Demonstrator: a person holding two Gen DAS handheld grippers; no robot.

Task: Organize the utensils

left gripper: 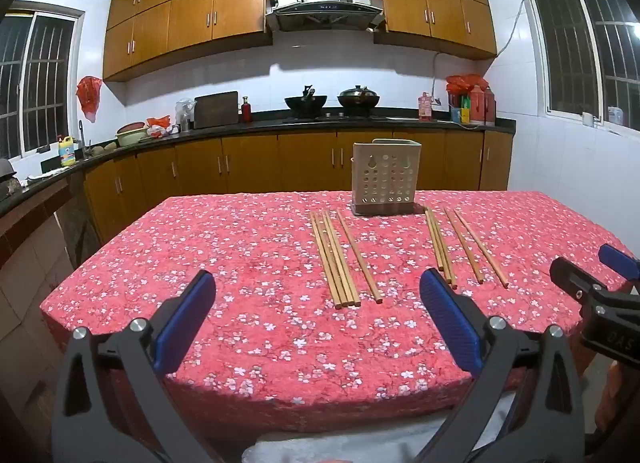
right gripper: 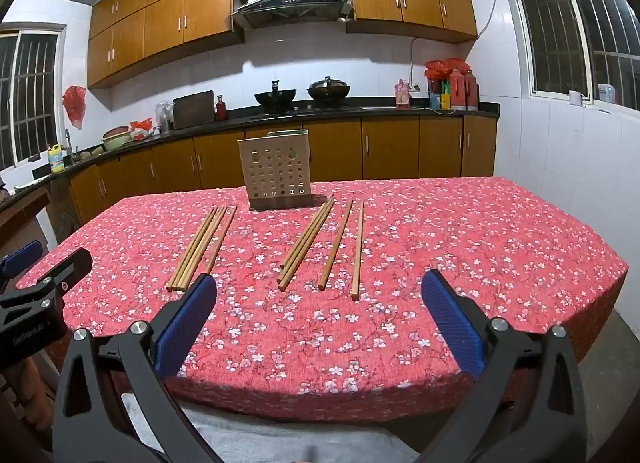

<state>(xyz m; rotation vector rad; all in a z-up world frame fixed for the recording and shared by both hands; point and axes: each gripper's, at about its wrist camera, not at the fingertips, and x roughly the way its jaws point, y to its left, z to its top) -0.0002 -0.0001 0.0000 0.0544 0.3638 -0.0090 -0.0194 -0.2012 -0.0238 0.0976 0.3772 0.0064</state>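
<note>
A beige perforated utensil holder (left gripper: pixel 386 177) (right gripper: pixel 275 173) stands upright at the far side of a table under a red floral cloth (left gripper: pixel 224 271) (right gripper: pixel 460 263). In front of it lie several wooden chopsticks in two groups: a left group (left gripper: pixel 338 259) (right gripper: pixel 202 249) and a right group (left gripper: pixel 460 247) (right gripper: pixel 320 247). My left gripper (left gripper: pixel 318 283) hovers open over the near edge, short of the left group, nothing between its blue pads. My right gripper (right gripper: pixel 320 287) is open too, empty, near the right group's ends. Each gripper shows at the other view's edge.
Behind the table runs a dark kitchen counter (left gripper: pixel 280 125) with woks, bottles, a cutting board and wooden cabinets below. Barred windows sit on both side walls. White cloth lies below the table's near edge (right gripper: pixel 280 439).
</note>
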